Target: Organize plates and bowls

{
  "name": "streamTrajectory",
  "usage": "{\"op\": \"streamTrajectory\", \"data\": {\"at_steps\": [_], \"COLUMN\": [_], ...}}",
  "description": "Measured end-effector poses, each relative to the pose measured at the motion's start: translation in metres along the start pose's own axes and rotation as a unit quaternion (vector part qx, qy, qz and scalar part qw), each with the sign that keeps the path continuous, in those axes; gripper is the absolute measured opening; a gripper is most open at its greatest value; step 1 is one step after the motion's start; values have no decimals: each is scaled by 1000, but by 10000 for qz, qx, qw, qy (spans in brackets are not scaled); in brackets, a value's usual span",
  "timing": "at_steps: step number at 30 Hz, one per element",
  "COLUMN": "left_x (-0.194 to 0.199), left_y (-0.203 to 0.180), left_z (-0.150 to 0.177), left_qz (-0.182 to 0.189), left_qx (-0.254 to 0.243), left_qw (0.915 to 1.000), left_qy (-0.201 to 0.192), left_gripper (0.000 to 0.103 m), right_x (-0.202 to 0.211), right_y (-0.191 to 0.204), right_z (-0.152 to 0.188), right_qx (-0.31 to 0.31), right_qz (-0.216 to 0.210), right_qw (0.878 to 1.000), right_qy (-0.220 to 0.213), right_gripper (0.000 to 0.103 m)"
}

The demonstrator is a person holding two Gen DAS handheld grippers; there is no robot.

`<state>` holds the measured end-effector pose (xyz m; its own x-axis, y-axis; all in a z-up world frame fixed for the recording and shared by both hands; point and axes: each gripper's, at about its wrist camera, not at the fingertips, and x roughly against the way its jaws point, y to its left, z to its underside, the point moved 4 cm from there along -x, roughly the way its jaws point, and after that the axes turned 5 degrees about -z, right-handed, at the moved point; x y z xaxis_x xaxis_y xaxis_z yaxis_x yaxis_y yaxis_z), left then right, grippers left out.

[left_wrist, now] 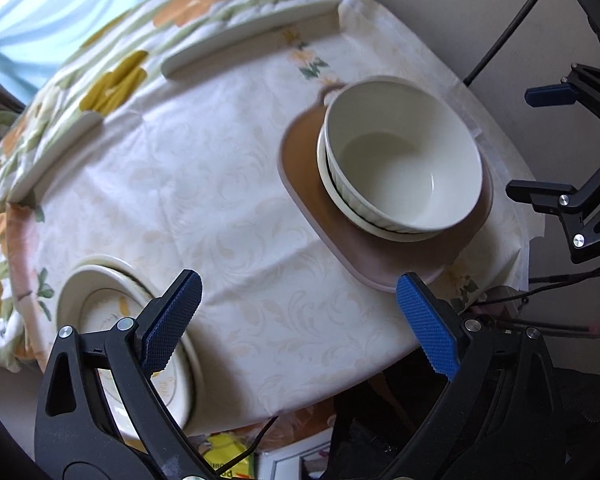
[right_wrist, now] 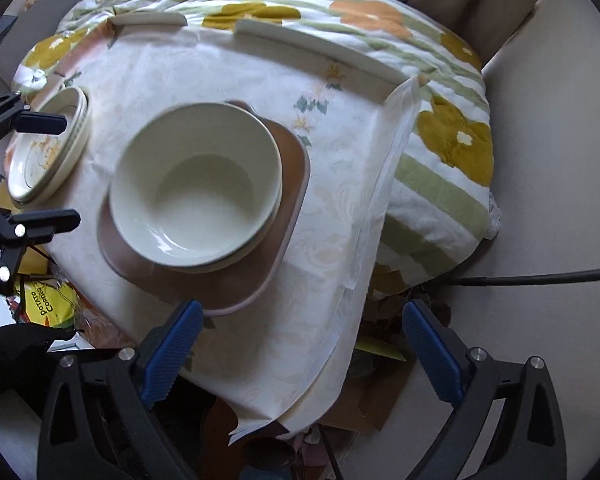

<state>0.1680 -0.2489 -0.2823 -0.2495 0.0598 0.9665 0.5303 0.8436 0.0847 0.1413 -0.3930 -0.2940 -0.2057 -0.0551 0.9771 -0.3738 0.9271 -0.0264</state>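
Observation:
Cream bowls sit nested in a stack on a brown mat on the small table; they also show in the right wrist view. A stack of cream patterned plates lies at the table's near left; it shows in the right wrist view too. My left gripper is open and empty above the table's front edge, between plates and bowls. My right gripper is open and empty above the table's near corner, in front of the bowls. It also shows at the right edge of the left wrist view.
A white tablecloth covers the table. A flowered blanket lies behind and beside it. Cream rails edge the far side. A black cable runs across the floor. A yellow snack bag lies below the table.

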Motion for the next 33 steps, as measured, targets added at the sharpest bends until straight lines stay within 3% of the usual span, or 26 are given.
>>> {"op": "streamTrajectory", "data": {"at_steps": [4, 6, 10, 12, 13, 18, 33], "left_x": [-18, -25, -39, -46, -49, -62, -45], "left_y": [-7, -10, -17, -22, -24, -31, -44], "left_z": [-1, -2, -3, -5, -6, -6, 3], "left_qz": [148, 192, 264, 380, 437, 688, 160], "left_qx": [108, 218, 387, 487, 523, 717, 319], "left_qw": [9996, 9990, 9977, 9967, 9963, 9942, 9990], "left_qy": [236, 349, 485, 520, 515, 400, -255], "left_gripper": [95, 81, 64, 45, 42, 22, 21], "right_x": [-19, -28, -42, -50, -55, -70, -63], "right_y": [1, 4, 10, 12, 13, 12, 30], "right_z": [-6, -9, -14, -14, -14, -12, -13], "right_qx": [156, 282, 489, 556, 560, 397, 618], "right_qz": [-293, -392, -738, -896, -1037, -1498, -1298], "right_qw": [9991, 9982, 9950, 9931, 9917, 9874, 9892], "right_qy": [255, 354, 463, 518, 524, 324, -304], "right_gripper": [73, 63, 48, 38, 33, 25, 23]}}
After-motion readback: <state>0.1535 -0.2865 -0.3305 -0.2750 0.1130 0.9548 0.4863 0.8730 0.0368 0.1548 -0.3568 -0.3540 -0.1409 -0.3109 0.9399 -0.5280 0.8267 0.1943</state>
